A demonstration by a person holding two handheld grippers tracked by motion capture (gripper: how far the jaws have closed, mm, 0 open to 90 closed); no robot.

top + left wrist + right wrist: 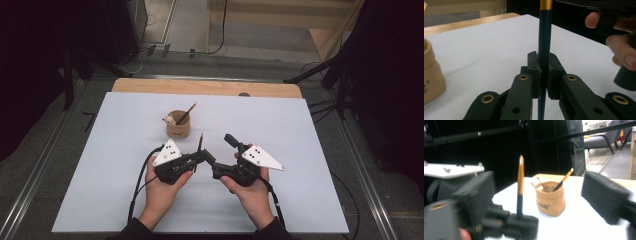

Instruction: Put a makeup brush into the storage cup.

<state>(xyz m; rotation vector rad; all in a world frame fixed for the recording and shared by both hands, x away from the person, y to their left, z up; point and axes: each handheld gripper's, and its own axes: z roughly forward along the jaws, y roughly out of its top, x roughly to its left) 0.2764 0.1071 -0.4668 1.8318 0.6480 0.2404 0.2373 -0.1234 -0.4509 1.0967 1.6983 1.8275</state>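
White table [125,200], dim, perhaps dark-walled room.

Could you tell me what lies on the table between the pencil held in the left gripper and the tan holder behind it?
Nothing: in the high view a bare strip of white table separates the pencil from the tan holder.

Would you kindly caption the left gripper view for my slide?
Left gripper shut on an upright black pencil above the white table, tan holder at left.

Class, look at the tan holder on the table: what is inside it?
Inside the tan holder a dark brush leans out beside a pale rounded piece. Their lower ends and the holder's bottom are hidden by its wall.
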